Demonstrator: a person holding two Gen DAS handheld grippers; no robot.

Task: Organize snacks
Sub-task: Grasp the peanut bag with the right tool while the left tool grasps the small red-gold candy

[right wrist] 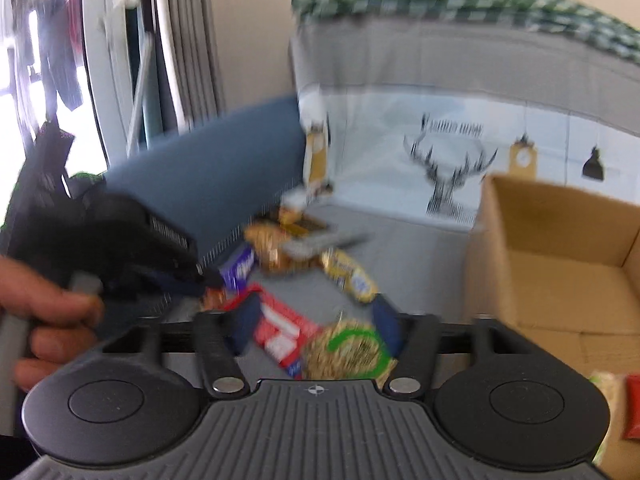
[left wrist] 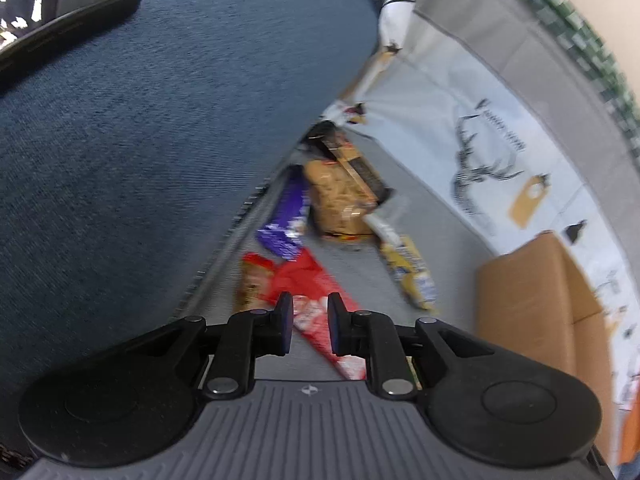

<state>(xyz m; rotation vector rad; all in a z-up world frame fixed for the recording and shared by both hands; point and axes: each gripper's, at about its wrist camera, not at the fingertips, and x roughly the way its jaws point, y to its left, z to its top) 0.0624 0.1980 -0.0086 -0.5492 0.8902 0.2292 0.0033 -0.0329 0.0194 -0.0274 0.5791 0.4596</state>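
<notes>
Left wrist view: snacks, among them a red packet (left wrist: 316, 300), lie on grey cloth beside the blue cushion (left wrist: 160, 140). Just above that packet my left claw (left wrist: 308, 324) is nearly closed, empty. My right claw (right wrist: 316, 320) gapes wide, gripping nothing.

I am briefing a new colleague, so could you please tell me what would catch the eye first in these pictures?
First, the bright heap of snack packets on the grey surface: a red packet nearest, a purple packet and a tan bag behind it, beside the blue cushion. To the right stands an open cardboard box. A round golden snack with a green mark lies just ahead of the right tool.
</notes>
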